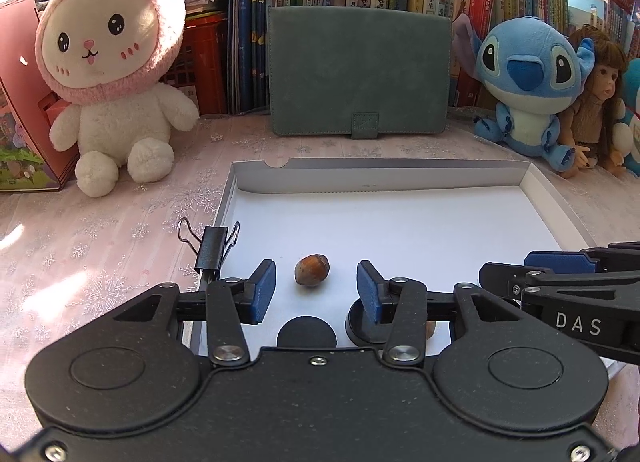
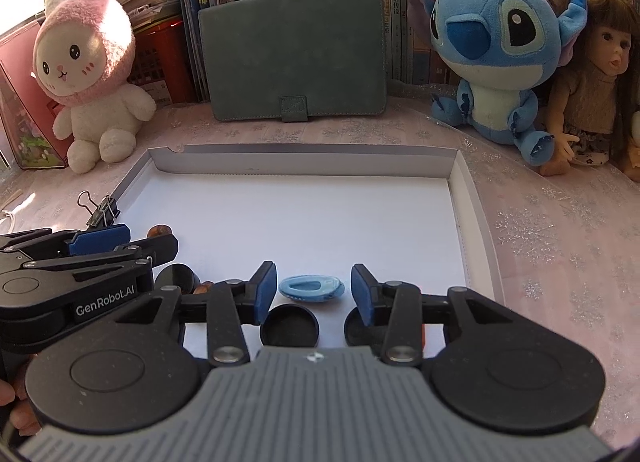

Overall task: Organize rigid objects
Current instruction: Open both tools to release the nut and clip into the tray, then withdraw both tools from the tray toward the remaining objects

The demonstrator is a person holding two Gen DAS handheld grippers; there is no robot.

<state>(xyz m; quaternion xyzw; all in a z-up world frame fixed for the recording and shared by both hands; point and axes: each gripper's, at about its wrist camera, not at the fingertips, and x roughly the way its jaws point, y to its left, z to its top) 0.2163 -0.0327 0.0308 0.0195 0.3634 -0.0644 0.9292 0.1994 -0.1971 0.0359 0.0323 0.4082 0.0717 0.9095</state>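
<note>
A shallow white box lid (image 1: 400,218) lies on the pink tablecloth; it also shows in the right wrist view (image 2: 304,214). In the left wrist view my left gripper (image 1: 316,286) is open, with a brown hazelnut (image 1: 312,269) lying in the box between its blue pads, untouched. Black round caps (image 1: 307,332) lie just under the fingers. In the right wrist view my right gripper (image 2: 313,288) is open around a small light-blue oval piece (image 2: 311,288) on the box floor. Black caps (image 2: 289,326) lie near it. The left gripper (image 2: 100,242) shows at the left there.
A black binder clip (image 1: 210,248) sits at the box's left edge, seen also in the right wrist view (image 2: 102,208). A green case (image 1: 358,70), a bunny plush (image 1: 112,74), a Stitch plush (image 1: 528,86), a doll (image 1: 596,102) and books stand behind.
</note>
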